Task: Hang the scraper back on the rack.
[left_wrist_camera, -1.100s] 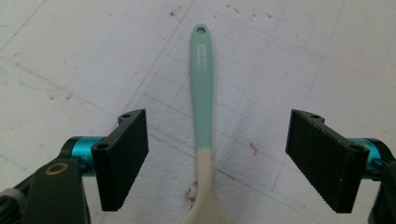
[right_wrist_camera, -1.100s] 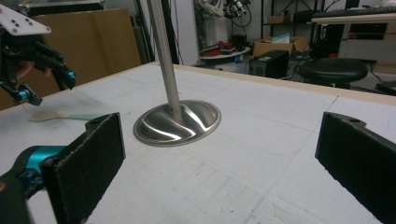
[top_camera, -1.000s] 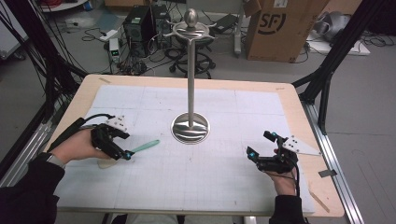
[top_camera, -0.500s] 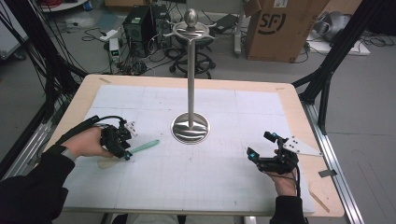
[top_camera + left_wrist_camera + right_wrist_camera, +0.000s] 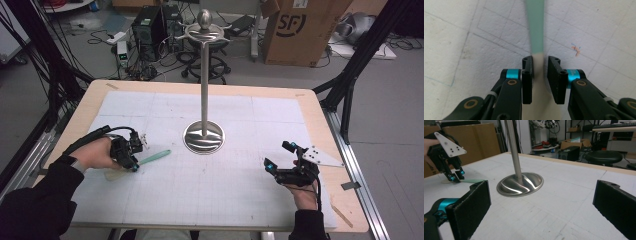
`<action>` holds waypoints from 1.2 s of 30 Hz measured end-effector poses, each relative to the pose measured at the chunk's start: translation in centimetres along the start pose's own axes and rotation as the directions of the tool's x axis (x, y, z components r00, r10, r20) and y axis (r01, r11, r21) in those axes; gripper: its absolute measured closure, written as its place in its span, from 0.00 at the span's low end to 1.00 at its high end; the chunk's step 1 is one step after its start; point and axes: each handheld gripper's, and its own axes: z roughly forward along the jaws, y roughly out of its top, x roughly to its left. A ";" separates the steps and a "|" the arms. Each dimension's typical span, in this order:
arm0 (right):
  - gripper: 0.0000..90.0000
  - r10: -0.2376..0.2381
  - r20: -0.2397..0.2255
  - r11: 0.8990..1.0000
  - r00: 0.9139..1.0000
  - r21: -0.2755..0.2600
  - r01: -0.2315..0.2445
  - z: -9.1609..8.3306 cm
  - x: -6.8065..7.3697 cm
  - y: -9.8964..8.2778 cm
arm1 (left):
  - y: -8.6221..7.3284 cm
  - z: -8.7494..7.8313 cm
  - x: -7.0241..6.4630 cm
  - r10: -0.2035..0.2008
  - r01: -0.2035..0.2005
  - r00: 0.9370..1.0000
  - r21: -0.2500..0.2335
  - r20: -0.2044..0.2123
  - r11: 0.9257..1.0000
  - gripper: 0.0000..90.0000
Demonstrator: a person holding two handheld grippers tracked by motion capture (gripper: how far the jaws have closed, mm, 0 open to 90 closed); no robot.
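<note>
A spatula (image 5: 154, 157) with a teal handle and a cream blade lies on the white gridded mat, left of centre. My left gripper (image 5: 134, 162) is down on it. In the left gripper view the jaws (image 5: 540, 65) stand close together around the spatula (image 5: 535, 25), just where teal turns to cream. My right gripper (image 5: 278, 155) hovers near the table's right front, held by a hand. Its jaws (image 5: 541, 202) are wide open with nothing between them. They face the left gripper (image 5: 455, 178) and the spatula (image 5: 471, 180).
A tall steel stand (image 5: 203, 136) with a round base and hooks on top rises from the mat's middle, seen also as the stand (image 5: 520, 183). The wooden table edge (image 5: 345, 200) borders the mat. A cardboard box (image 5: 295, 30) and computer gear sit on the floor behind.
The left hand swung its gripper rightward and down onto the spatula, and the jaws now sit around it. The right gripper has stayed where it was.
</note>
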 end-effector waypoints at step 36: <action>0.00 -0.006 0.007 1.000 1.000 0.001 0.006 0.0 0.0 0.0 | -3.1 -7.9 0.0 -0.152 0.136 0.988 -0.598 0.025 0.790 0.89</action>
